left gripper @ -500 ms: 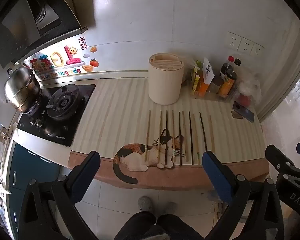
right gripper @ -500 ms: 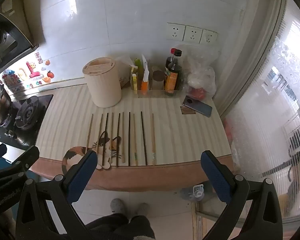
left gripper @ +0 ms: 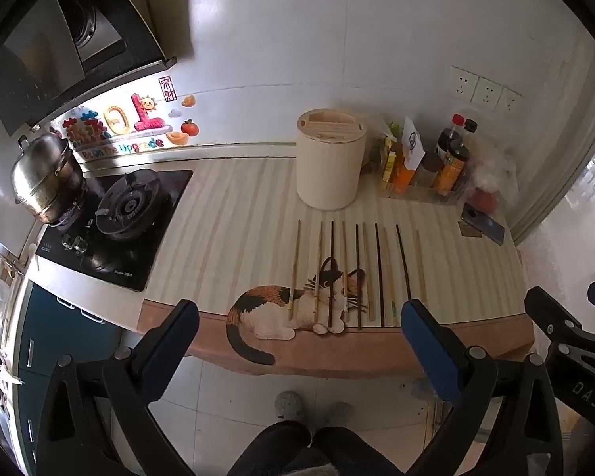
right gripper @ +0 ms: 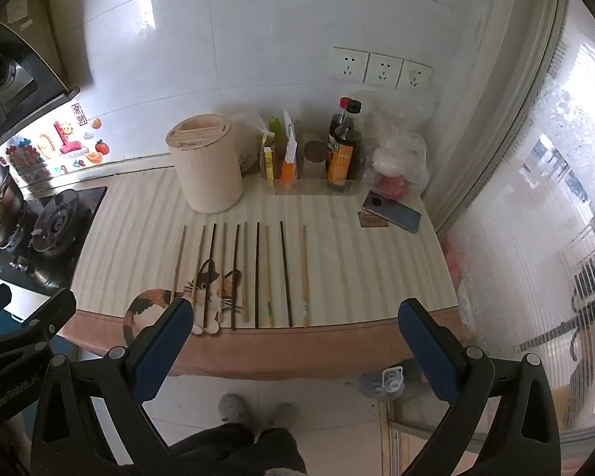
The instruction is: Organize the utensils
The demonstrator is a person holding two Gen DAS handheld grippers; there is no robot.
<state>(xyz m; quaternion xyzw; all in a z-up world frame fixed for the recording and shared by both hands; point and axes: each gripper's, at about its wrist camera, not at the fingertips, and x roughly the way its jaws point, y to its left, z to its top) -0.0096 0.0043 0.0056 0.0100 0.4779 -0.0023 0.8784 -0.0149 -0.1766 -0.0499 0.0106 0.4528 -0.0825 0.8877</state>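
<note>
Several chopsticks (left gripper: 357,273), some dark and some pale wood, lie side by side on the striped counter mat, pointing at a cream cylindrical utensil holder (left gripper: 331,164) with slots in its top. They also show in the right wrist view (right gripper: 258,273), in front of the holder (right gripper: 206,164). My left gripper (left gripper: 299,341) is open and empty, held off the counter's front edge above the floor. My right gripper (right gripper: 295,337) is open and empty, also in front of the counter edge, to the right of the left one.
A gas stove (left gripper: 127,206) with a steel pot (left gripper: 43,182) stands at the left. Sauce bottles and packets (right gripper: 341,146) sit in a tray behind the chopsticks. A phone (right gripper: 392,216) and a plastic bag (right gripper: 400,166) lie at the right. A window is at far right.
</note>
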